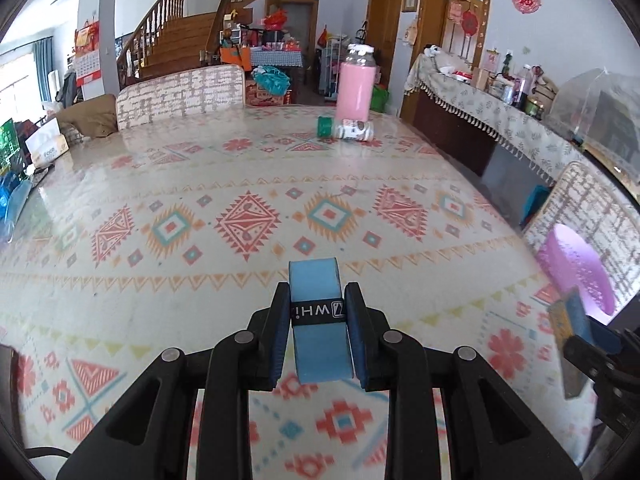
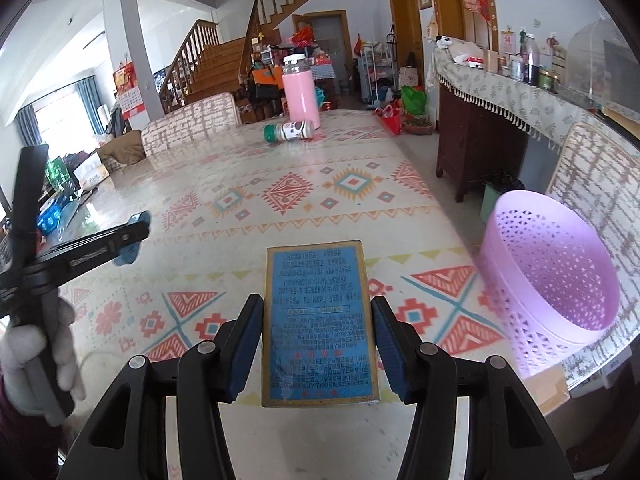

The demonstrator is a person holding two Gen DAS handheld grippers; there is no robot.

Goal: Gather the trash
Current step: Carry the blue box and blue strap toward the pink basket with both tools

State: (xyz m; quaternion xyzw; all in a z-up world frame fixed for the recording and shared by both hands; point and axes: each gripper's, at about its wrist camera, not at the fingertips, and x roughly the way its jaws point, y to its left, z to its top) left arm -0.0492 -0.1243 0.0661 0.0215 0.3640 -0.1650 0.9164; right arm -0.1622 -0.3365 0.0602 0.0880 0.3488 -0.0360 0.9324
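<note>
My left gripper [image 1: 318, 312] is shut on a light blue roll with a black band [image 1: 320, 320], held above the patterned table [image 1: 200, 200]. My right gripper [image 2: 318, 320] is shut on a flat blue and gold box [image 2: 318, 320], just left of a lilac perforated basket [image 2: 552, 280] at the table's right edge. The basket also shows in the left wrist view [image 1: 576, 272], with the right gripper and box [image 1: 568, 316] next to it. The left gripper shows in the right wrist view [image 2: 132, 240].
A pink bottle [image 1: 356, 80] stands at the table's far end, with a small green-capped bottle [image 1: 348, 128] lying in front of it. Chairs [image 1: 180, 96] stand at the far side and at the right [image 2: 592, 184]. A sideboard [image 2: 500, 112] runs along the right.
</note>
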